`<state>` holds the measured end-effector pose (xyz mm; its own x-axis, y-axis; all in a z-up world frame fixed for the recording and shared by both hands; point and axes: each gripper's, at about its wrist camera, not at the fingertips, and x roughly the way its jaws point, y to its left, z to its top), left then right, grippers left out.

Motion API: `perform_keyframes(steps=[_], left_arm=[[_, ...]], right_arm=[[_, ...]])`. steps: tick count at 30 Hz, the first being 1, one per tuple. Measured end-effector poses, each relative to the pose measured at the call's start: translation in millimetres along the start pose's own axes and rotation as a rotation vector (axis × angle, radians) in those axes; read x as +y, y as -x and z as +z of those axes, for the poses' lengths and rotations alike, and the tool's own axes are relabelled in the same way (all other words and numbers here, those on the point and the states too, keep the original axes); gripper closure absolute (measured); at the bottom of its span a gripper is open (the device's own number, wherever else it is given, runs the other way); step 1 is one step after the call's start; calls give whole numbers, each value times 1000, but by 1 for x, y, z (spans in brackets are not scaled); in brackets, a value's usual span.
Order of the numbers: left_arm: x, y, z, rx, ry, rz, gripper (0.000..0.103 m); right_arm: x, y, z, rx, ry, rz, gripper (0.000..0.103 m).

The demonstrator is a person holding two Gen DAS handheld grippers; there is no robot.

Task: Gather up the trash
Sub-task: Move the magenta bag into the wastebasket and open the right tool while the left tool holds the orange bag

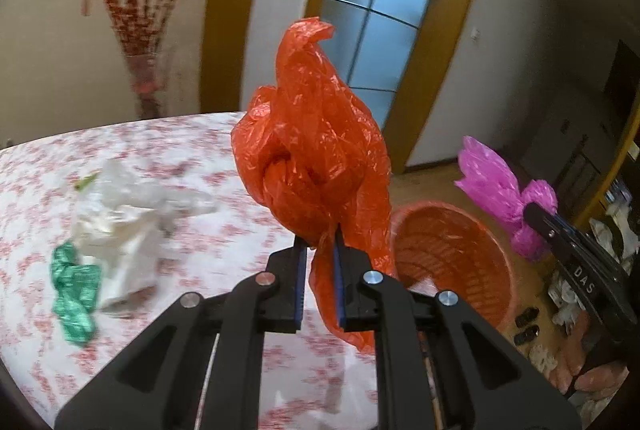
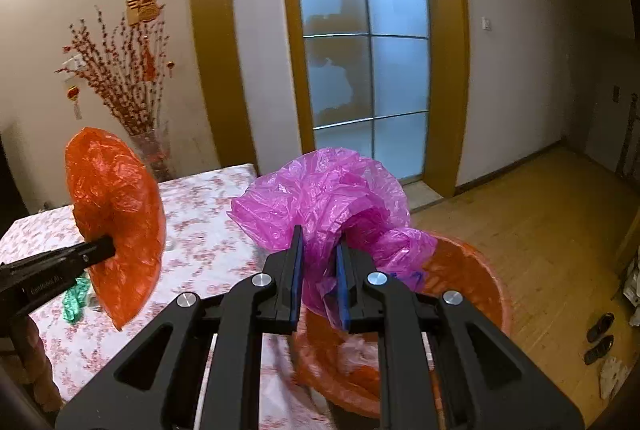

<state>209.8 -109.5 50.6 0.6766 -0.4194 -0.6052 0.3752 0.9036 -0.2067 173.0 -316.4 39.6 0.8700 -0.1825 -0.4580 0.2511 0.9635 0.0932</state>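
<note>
Trash on the counter [image 1: 192, 270], white wrappers [image 1: 116, 230] and green scrap [image 1: 74, 290], showed clearly only in left view, left gripper [image 1: 320, 250] clamped on red bag [image 1: 316, 134], right view showed right gripper [image 2: 319, 250] clamped on pink bag [image 2: 328, 190] above orange basket [image 2: 472, 278].

Layout, both wrist views. The left gripper [image 1: 320, 242] holds a knotted bag [image 1: 316, 150] above the right edge of the surface [image 1: 200, 158]; the right gripper [image 2: 318, 246] holds a second bag [image 2: 320, 190] to its right, over the basket [image 2: 472, 270]. The basket stands on the floor [image 2: 540, 210], just beside the surface's right edge. On the surface, left of the knotted bag, lies a heap of crumpled paper [image 1: 120, 230] with a small wrapper [image 1: 74, 282] touching its left side. Behind the surface stands a vase of branches [image 2: 152, 150] against the wall; a glazed door [image 2: 360, 50] lies to its right.
</note>
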Motion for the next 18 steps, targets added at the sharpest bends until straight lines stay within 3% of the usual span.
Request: perform_keyframes(steps=[18], left_arm=[[-91, -50, -12, 84, -100, -129, 90]], right_arm=[[-55, -1, -11, 14, -82, -82, 88]])
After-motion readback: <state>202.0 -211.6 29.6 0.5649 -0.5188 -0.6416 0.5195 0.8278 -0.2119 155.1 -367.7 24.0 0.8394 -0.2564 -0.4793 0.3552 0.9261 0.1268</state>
